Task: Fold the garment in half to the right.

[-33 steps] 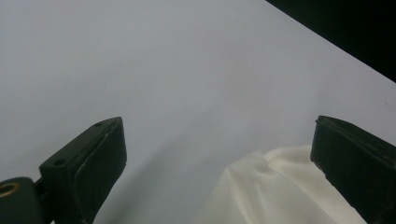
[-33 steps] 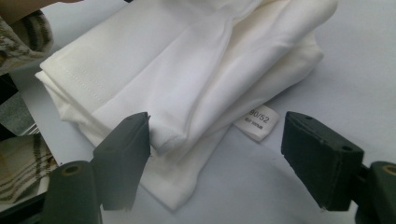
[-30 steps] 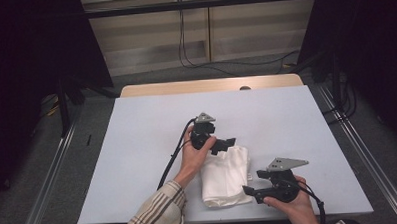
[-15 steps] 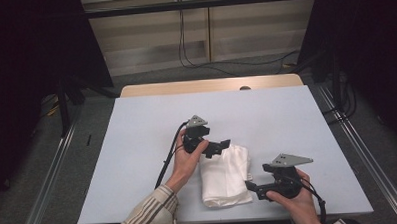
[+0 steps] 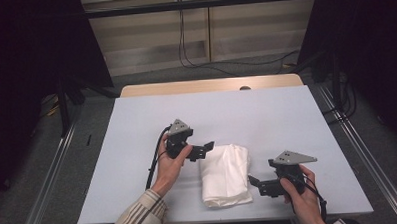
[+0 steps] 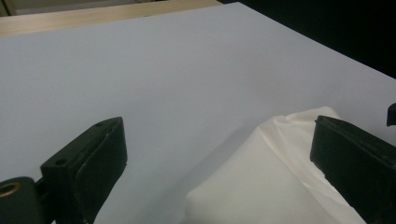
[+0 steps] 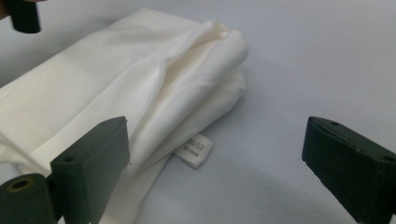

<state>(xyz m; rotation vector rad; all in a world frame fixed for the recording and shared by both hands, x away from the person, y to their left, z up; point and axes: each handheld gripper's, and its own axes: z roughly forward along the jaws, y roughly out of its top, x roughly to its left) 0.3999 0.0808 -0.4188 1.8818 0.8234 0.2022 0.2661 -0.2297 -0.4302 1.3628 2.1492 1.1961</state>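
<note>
Folded white cloth (image 5: 225, 175) lay on pale surface (image 5: 266, 114), near front edge, between 2 grippers. Small label (image 7: 195, 150) poked from under cloth's lower fold, flat on surface.

Left gripper (image 5: 204, 149) – held in left hand (image 5: 169, 163), jaws spread wide, nothing between pads; tips just beside cloth's upper left corner.

Right gripper (image 5: 255, 182) – held in right hand (image 5: 299, 196), jaws just been opening, now released and wide apart, nothing gripped; tips just beside cloth's lower right corner, pointing at it.
</note>
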